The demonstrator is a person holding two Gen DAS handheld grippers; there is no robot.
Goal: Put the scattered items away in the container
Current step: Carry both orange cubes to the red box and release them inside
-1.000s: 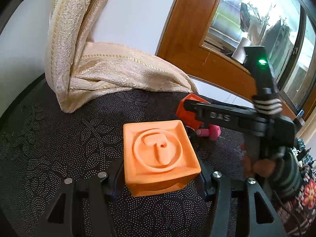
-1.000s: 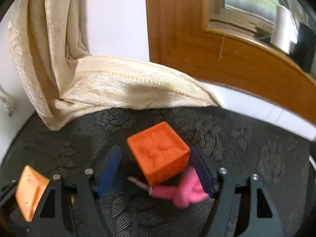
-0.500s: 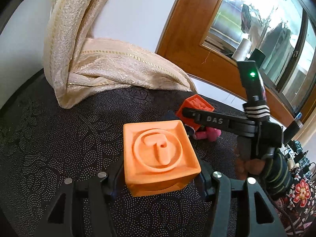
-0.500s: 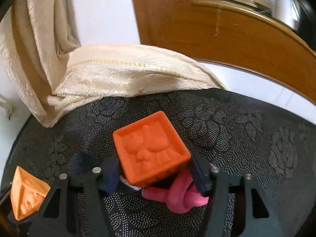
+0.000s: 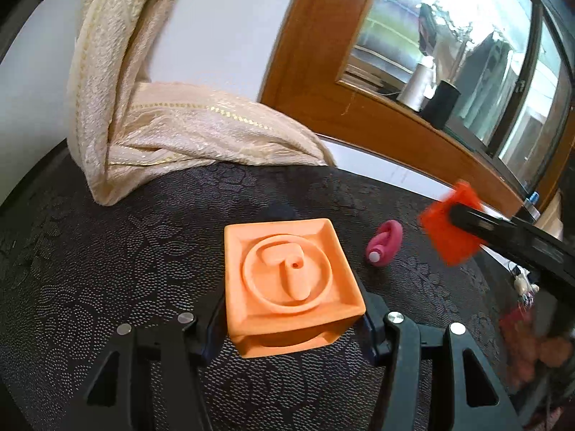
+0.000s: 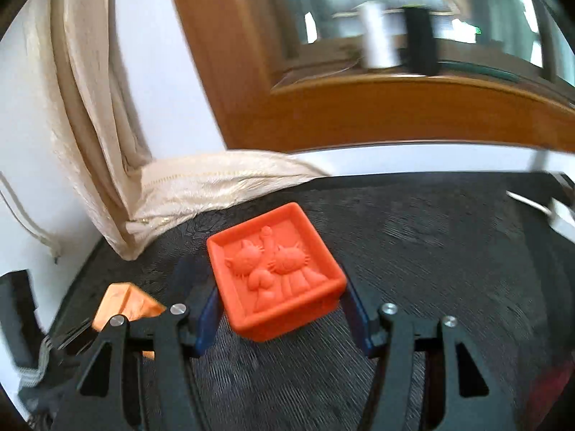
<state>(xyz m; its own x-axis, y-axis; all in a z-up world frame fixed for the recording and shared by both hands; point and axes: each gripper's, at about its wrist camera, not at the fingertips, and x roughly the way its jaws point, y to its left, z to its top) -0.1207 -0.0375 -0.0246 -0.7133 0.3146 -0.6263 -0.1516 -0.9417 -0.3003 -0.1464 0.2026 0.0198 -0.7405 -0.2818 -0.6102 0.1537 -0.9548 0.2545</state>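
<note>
Left tongs (image 5: 291,327) grip the orange cube (image 5: 287,283) – right tongs (image 6: 280,309) clamp the red cube (image 6: 275,274).

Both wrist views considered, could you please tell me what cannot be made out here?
- Container: in neither view.
- Red-orange block: motion-blurred in left wrist view, partly behind a right gripper finger.
- Light orange block: right wrist view, blurred, partly behind the finger frame.
- Pink toy: kind unclear.

A cream curtain (image 5: 172,133) drapes onto the dark patterned tabletop (image 5: 90,251) below a wooden window frame (image 5: 316,72).
</note>
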